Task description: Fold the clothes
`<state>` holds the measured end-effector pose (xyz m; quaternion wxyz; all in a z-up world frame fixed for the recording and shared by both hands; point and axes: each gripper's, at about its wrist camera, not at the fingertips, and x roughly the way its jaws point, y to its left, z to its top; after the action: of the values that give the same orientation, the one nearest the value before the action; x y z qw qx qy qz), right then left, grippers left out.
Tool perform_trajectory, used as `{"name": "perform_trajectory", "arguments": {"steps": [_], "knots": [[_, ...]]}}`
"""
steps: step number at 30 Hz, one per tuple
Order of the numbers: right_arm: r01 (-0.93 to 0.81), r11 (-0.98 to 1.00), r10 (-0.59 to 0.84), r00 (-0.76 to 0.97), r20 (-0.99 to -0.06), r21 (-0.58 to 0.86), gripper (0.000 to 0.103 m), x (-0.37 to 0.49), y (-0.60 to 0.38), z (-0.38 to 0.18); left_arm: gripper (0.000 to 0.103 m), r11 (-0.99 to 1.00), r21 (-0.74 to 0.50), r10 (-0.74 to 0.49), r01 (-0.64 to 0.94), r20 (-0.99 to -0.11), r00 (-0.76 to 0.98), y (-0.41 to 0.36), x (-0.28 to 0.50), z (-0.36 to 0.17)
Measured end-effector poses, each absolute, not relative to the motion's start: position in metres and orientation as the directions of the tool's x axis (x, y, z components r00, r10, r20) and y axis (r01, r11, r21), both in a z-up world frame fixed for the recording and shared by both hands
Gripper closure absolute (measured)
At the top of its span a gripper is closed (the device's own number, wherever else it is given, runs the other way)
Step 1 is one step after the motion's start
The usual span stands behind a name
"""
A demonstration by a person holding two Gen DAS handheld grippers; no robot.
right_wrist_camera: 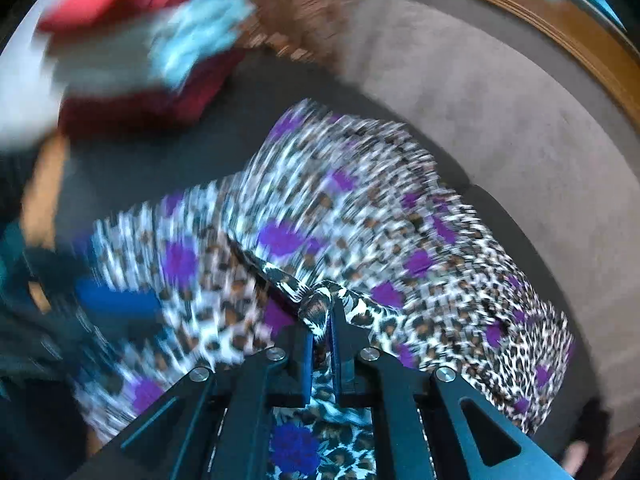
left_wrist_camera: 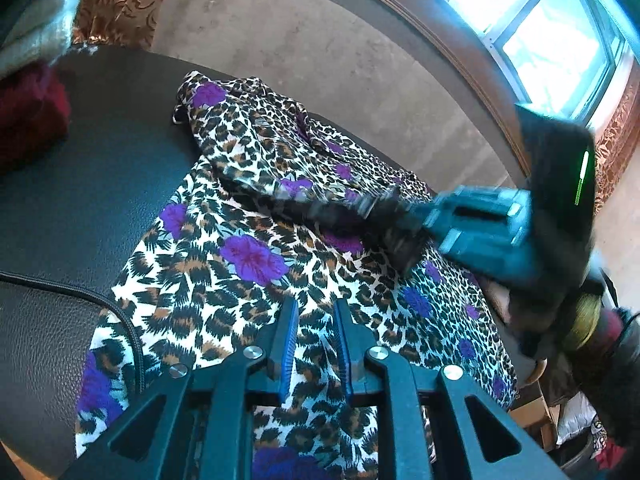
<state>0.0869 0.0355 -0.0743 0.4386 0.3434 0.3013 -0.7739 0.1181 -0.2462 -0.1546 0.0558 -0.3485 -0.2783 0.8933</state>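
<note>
R gripper (right_wrist_camera: 322, 312) clamped on bunched fold of leopard-print garment (left_wrist_camera: 208, 280); L gripper (left_wrist_camera: 316, 316) jaws apart, hovering over cloth spread on black table (left_wrist_camera: 100, 160).

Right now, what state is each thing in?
Leopard-print garment: spread on the dark surface, far part folded over.
Right gripper: shut on a bunched fold of the garment.
Left gripper: open, over the garment.
Red cloth: piled aside.

Thin leopard-print cloth garment (left_wrist_camera: 224, 280) on a grained, matt dark leather-like surface (left_wrist_camera: 100, 184)
</note>
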Motion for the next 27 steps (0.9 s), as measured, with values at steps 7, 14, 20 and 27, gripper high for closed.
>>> {"name": "perform_trajectory", "arguments": {"steps": [7, 14, 20, 27], "knots": [[0.740, -0.571, -0.753, -0.301, -0.585, 0.354, 0.096, 0.023, 0.119, 0.039, 0.086, -0.827, -0.554, 0.311, 0.093, -0.589, -0.746, -0.250, 0.117, -0.156], [0.402, -0.681, -0.718, -0.206, -0.665, 0.612, 0.096, -0.054, 0.188, -0.033, 0.083, -0.785, -0.606, 0.336, 0.132, -0.594, -0.731, -0.260, 0.108, -0.149], [0.331, -0.771, -0.624, -0.223, -0.749, 0.543, 0.094, -0.077, 0.213, -0.090, 0.082, -0.747, -0.651, 0.326, 0.132, -0.532, -0.781, -0.282, 0.078, -0.120], [0.308, -0.756, -0.652, -0.291, -0.700, 0.577, 0.052, -0.088, 0.256, -0.101, 0.080, -0.924, -0.359, 0.135, 0.133, -0.631, -0.764, -0.275, 0.012, -0.083]]}}
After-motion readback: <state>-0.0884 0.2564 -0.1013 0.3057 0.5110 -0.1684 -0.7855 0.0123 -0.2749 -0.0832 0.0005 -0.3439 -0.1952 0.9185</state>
